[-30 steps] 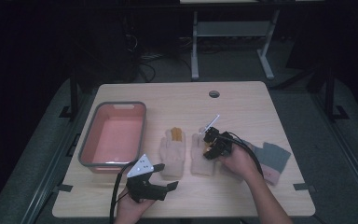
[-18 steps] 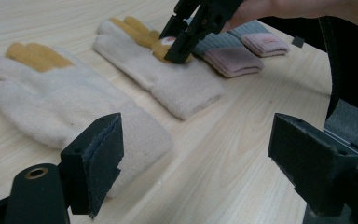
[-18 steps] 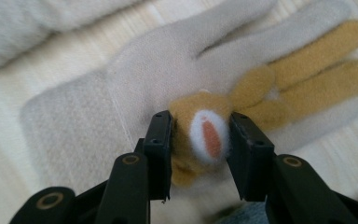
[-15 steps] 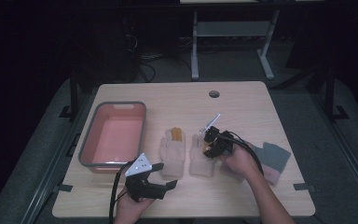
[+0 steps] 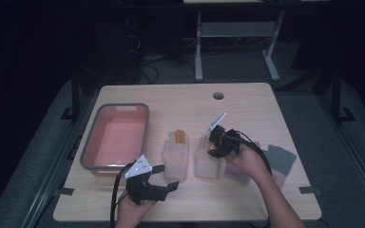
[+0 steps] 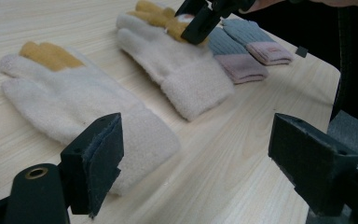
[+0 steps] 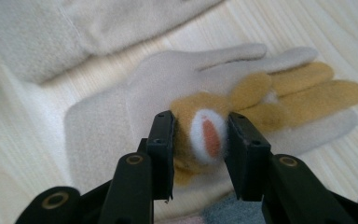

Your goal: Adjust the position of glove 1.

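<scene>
A shallow pink plastic tub with a grey rim (image 5: 88, 148) sits left of a round cable hole (image 5: 218, 95) in the pale wooden tabletop (image 5: 247, 109).

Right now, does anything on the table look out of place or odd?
Nothing is spilled or damaged. One oddity: the right tongs are pinching a tan plush piece with a white and orange spot on the right cream glove, bunching it up off the fingers. The left cream glove lies flat.

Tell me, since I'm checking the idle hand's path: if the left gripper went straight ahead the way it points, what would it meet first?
Probably the cuff of the nearer cream glove, which lies just beyond the open left gripper; depth is hard to judge.
</scene>
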Motion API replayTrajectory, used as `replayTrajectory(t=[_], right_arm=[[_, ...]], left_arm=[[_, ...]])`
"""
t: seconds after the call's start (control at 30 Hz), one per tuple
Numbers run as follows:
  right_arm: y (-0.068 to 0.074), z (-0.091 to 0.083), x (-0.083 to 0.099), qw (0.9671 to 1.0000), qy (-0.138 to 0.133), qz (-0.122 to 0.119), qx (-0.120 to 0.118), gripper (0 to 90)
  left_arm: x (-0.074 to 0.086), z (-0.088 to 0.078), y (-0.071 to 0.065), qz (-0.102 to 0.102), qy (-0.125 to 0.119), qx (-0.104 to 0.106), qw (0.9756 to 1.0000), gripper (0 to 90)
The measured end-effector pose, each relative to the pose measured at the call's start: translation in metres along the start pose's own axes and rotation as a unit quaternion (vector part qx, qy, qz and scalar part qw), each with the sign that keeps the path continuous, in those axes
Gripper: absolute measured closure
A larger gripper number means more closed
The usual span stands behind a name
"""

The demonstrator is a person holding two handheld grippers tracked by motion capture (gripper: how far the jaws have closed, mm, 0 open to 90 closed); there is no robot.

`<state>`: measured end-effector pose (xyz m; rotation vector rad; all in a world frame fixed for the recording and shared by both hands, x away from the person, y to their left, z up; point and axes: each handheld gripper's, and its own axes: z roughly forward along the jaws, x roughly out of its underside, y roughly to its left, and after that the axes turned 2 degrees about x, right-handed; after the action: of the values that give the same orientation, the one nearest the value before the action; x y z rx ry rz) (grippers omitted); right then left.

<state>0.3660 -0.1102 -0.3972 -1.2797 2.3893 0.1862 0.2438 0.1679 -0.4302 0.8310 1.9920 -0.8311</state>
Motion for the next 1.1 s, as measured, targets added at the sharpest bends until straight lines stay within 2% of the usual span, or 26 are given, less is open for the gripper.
replayTrajectory(t=[0.2, 0.3, 0.33, 0.4, 0.53, 0.7, 0.9, 1.1], right_arm=[[0.000, -0.012, -0.006, 0.9999, -0.013, -0.003, -0.005, 64.9], [0.003, -0.019, -0.013, 0.9997, -0.019, -0.013, -0.003, 64.8], [0.004, -0.022, -0.017, 0.9996, -0.022, -0.016, -0.004, 64.9], [0.007, -0.026, -0.023, 0.9993, -0.029, -0.023, -0.006, 64.8], [0.013, -0.029, -0.038, 0.9986, -0.036, -0.036, -0.013, 64.8], [0.022, -0.023, -0.058, 0.9971, -0.042, -0.057, -0.026, 64.8], [0.032, -0.012, -0.076, 0.9954, -0.041, -0.078, -0.039, 64.7], [0.036, 0.001, -0.088, 0.9945, -0.037, -0.083, -0.052, 64.6]], left_arm=[[0.000, -0.001, 0.000, 0.001, -0.003, -0.005, 1.0000, 18.0], [0.000, -0.001, 0.000, 0.000, -0.004, -0.011, 0.9999, 18.0], [0.000, -0.003, 0.002, 0.011, 0.004, -0.014, 0.9998, 18.0], [0.000, -0.003, 0.001, 0.001, -0.005, -0.016, 0.9999, 18.0], [0.000, -0.004, 0.001, -0.001, -0.009, -0.020, 0.9998, 18.0], [-0.001, -0.007, 0.001, 0.002, -0.006, -0.025, 0.9997, 18.0], [-0.001, -0.007, 0.002, -0.005, -0.006, -0.026, 0.9996, 18.0], [0.000, -0.007, 0.002, -0.005, -0.007, -0.029, 0.9995, 18.0]])
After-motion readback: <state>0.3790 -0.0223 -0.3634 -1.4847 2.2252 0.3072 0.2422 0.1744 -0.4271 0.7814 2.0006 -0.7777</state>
